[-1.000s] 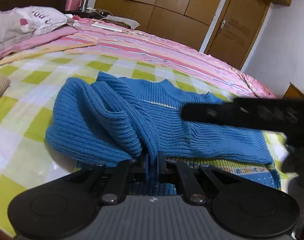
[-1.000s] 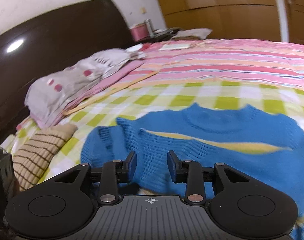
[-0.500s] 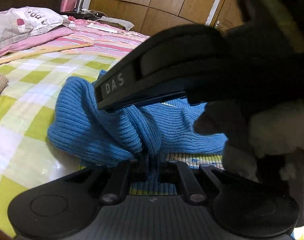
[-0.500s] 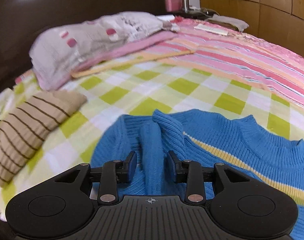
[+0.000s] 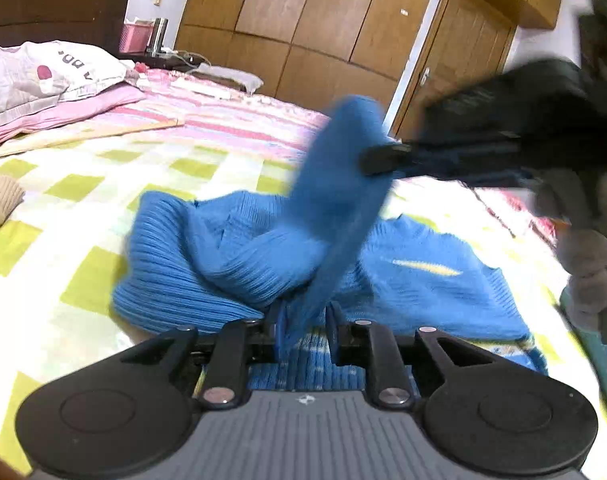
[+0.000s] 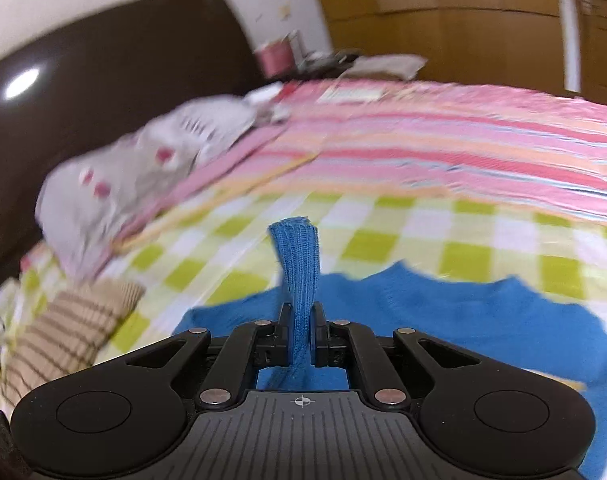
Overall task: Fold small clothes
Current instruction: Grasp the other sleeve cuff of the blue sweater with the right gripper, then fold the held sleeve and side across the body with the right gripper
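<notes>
Left wrist view: mounted behind the left tongs (image 5: 305, 330), angled down, close above the blue ribbed knit sweater (image 5: 207, 264), facing across the bed with green-checked sheet (image 5: 63, 240) toward the wooden wardrobe doors (image 5: 303, 24).

Right wrist view: mounted behind the right tongs (image 6: 301, 334), angled down, facing the dark headboard (image 6: 103, 92).

Both views share the sweater, checked sheet, spotted grey pillow (image 6: 143, 160) and pink container (image 6: 277, 58).

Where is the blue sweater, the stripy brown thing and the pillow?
blue sweater (image 6: 483, 320): right wrist view, on its flat body below the collar.
stripy brown thing (image 6: 71, 328): right wrist view, on the middle of the folded knit.
pillow (image 5: 35, 72): left wrist view, on its spotted grey cover.
</notes>
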`<control>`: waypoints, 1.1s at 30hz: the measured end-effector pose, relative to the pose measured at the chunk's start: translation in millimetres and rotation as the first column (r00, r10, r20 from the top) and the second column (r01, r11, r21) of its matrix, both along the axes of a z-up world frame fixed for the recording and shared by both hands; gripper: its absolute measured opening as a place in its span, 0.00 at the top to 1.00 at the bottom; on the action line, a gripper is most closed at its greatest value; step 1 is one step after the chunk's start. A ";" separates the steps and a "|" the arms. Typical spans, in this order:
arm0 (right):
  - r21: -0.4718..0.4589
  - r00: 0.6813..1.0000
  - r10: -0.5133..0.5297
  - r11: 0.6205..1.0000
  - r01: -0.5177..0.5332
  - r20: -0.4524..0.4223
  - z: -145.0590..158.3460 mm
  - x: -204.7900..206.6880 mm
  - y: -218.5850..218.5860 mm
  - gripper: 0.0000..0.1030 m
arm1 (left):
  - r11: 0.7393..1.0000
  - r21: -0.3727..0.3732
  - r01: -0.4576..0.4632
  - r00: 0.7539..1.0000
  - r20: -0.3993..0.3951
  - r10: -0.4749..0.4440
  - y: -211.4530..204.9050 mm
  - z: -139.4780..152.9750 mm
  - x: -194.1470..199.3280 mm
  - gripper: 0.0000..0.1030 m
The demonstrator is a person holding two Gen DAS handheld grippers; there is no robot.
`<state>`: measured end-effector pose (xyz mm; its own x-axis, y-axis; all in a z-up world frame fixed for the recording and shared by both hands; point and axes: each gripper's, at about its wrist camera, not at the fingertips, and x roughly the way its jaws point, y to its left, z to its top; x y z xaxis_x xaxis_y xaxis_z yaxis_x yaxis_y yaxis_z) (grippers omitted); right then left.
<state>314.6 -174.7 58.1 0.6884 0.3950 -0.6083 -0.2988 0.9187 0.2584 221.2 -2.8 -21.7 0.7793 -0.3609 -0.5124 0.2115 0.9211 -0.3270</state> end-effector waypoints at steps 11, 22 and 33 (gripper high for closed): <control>0.130 0.954 -0.288 0.952 0.277 0.080 0.6 -53.5 -111.6 0.94 | 1.000 -0.002 -0.018 1.000 -0.017 0.018 3.1 -4.4 3.4 0.64; 0.173 0.922 -0.382 0.906 0.386 -0.057 -57.9 -83.8 -137.8 0.90 | 0.993 0.043 -0.109 0.991 -0.074 0.112 6.8 -14.5 7.9 0.65; 0.173 0.873 -0.476 0.856 0.488 -0.108 -69.8 -100.1 -157.1 0.75 | 0.977 0.046 -0.207 0.974 -0.083 0.210 23.3 -16.3 16.2 0.65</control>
